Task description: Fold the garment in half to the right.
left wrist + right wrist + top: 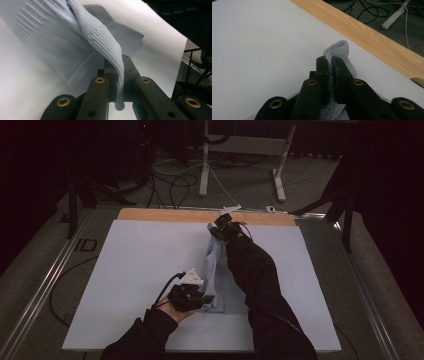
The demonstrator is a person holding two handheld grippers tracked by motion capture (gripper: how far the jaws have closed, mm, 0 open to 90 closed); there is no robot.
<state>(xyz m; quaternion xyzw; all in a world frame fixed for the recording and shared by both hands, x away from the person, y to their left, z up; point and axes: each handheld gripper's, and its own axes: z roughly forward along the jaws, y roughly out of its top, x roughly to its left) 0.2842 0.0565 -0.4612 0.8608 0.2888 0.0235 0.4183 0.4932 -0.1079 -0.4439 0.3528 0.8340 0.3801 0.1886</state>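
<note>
White surface (130, 270) with a pale blue knitted garment (220, 280) stretched lengthwise at its centre. Left tongs (202, 299) and right tongs (216, 231) each clamp one end; keep both grips tight and tension even while lifting.

A large white rectangular sheet (130, 285) covered most of the light wooden tabletop (165, 214), whose bare strip showed along the far edge. Beyond it, on grey carpet (250, 175), black cables (172, 185) lay tangled near the white metal legs of a desk frame (204, 165).
</note>
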